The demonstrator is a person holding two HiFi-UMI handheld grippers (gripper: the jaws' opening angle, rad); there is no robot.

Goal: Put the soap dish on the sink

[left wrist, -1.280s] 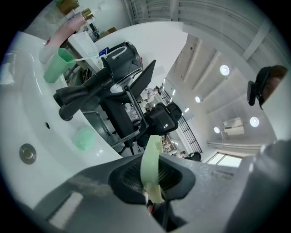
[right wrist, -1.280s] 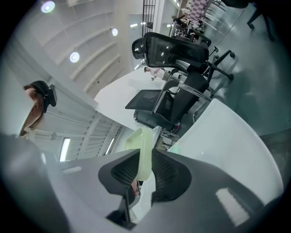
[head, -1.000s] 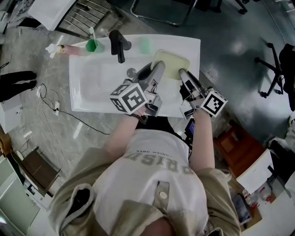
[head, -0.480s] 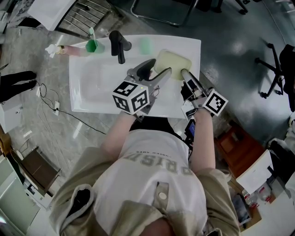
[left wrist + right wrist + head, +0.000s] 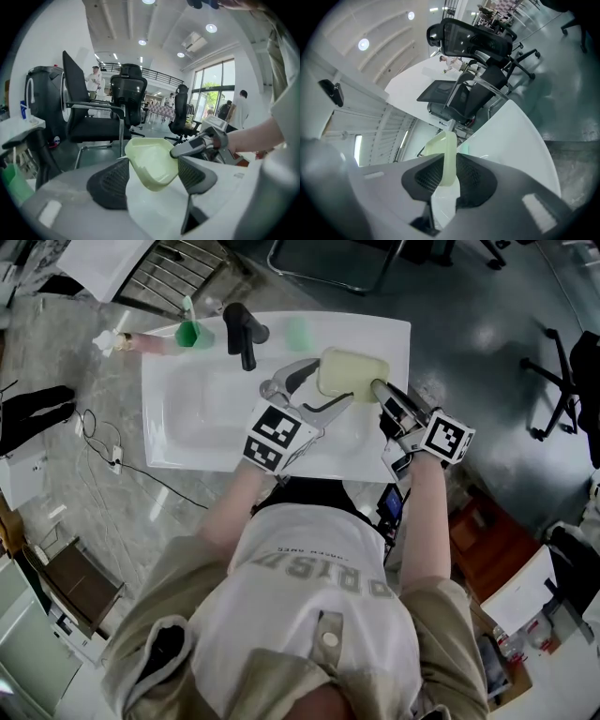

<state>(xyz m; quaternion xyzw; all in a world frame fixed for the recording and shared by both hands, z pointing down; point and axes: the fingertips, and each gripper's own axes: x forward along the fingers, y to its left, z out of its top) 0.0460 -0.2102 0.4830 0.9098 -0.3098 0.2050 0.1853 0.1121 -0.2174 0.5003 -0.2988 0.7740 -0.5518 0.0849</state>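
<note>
Right gripper point(image 5: 447, 176) was clamped on the soap dish point(image 5: 352, 373) rim, holding it tilted over the sink point(image 5: 187, 409) ledge just ahead. Left gripper point(image 5: 152, 180) jaws were opening, dish loose between them. Seemed mid-placement; next I'd lower it flat, then release.

The left of the sink point(image 5: 187, 418) lies open; a black faucet point(image 5: 242, 334) and green cup point(image 5: 190, 332) crowd its back rim.

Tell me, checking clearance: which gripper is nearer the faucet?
Left. The left gripper, fingers opening, flanks the dish beside the faucet; the right gripper grips the dish's far edge.
</note>
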